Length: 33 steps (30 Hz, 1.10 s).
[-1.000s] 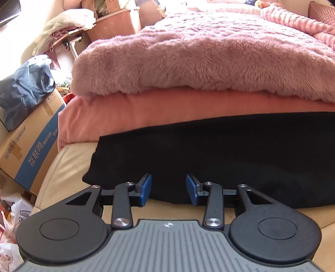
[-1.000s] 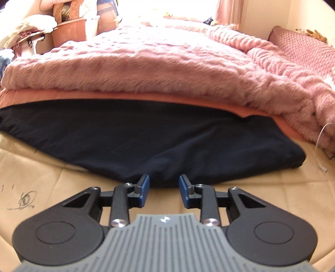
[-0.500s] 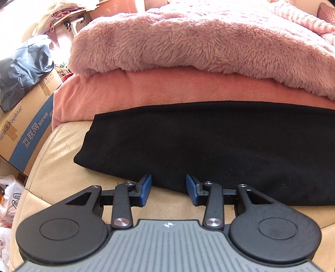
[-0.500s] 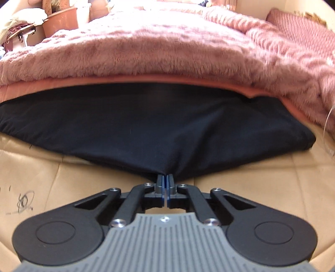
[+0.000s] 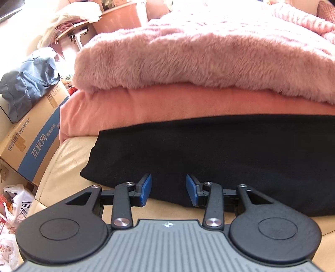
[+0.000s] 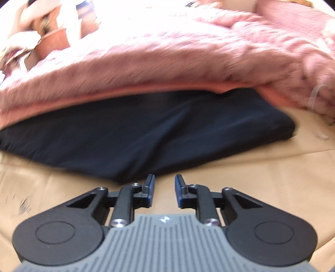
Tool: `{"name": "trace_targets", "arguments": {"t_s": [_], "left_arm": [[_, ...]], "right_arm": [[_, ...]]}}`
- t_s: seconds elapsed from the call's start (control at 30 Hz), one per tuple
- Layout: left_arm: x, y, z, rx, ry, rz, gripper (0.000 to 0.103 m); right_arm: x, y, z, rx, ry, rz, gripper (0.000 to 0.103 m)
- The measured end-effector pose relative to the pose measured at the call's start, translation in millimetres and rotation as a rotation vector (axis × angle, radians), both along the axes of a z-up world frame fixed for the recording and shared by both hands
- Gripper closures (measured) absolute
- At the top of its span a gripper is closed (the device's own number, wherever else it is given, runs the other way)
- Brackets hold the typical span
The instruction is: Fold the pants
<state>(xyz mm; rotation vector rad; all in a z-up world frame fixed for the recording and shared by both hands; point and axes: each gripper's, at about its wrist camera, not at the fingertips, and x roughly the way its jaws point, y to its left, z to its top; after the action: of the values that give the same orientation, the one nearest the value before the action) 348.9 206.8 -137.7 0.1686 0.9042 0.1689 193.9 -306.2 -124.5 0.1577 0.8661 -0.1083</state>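
Left gripper: nearest in the left wrist view; its blue pads stand apart with nothing pressed between them, so it is released. It sits over the near edge of the pants, the fabric's hem showing in the gap.

Right gripper: nearest in the right wrist view; released, its jaws have just been opening. Nothing is between the pads, only bare tan surface, with the near point of the pants just beyond the left fingertip.

Mattress: cream and tan surface under both grippers. Dark scribble marks show on it at the near left of the right wrist view.

Pants: black, lying flat across the mattress as a long band running left to right, just beyond the grippers. The left end is a squared corner; in the right wrist view the pants end in a folded edge at the right. The far edge touches the bedding.

Pink sheet: a smooth salmon layer just behind the pants.

Fluffy blanket: pink and furry, piled on the sheet, stretching far back.

Cardboard box: left of the bed, blue printing on its side.

Blue bag: resting on the box.

Basin: reddish-brown, far left.
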Motion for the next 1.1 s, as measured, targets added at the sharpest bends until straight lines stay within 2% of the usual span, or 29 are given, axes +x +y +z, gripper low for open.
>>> {"name": "trace_targets", "arguments": {"t_s": [0.13,0.27,0.33,0.37,0.47,0.53,0.57,0.63,0.73,0.9,1.0,1.1], "left_arm": [[-1,-12,3,-0.015,-0.018,0.024,0.057],[3,-20,-8,-0.010,0.035,0.051,0.057],[2,-23,-14,-0.002,0.051,0.065,0.057],[2,-24,-15,0.004,0.042,0.068,0.057],[3,-28,-19,0.017,0.040,0.089,0.057],[5,-31,-19,0.031,0.042,0.093,0.057],[6,-32,-20,0.039,0.046,0.092,0.057],[6,-34,-20,0.056,0.052,0.082,0.058],[7,-35,-20,0.059,0.056,0.076,0.058],[6,-34,-21,0.055,0.051,0.074,0.058],[6,-37,-23,0.077,0.048,0.059,0.058],[6,-40,-23,0.100,0.045,0.045,0.058]], "right_arm": [[8,-92,6,0.096,-0.051,-0.213,0.080],[16,-170,-4,0.256,-0.083,-0.419,0.075],[23,-196,-10,0.311,-0.092,-0.470,0.063],[28,-204,-15,0.333,-0.081,-0.503,0.061],[40,-223,-30,0.447,-0.067,-0.589,0.061],[49,-230,-41,0.485,-0.054,-0.634,0.060],[52,-230,-44,0.490,-0.057,-0.643,0.060],[56,-228,-46,0.446,-0.052,-0.658,0.092],[47,-231,-44,0.448,-0.074,-0.653,0.100],[35,-244,-57,0.465,-0.083,-0.645,0.102],[37,-244,-58,0.420,-0.093,-0.627,0.103],[34,-246,-60,0.443,-0.082,-0.641,0.099]]}}
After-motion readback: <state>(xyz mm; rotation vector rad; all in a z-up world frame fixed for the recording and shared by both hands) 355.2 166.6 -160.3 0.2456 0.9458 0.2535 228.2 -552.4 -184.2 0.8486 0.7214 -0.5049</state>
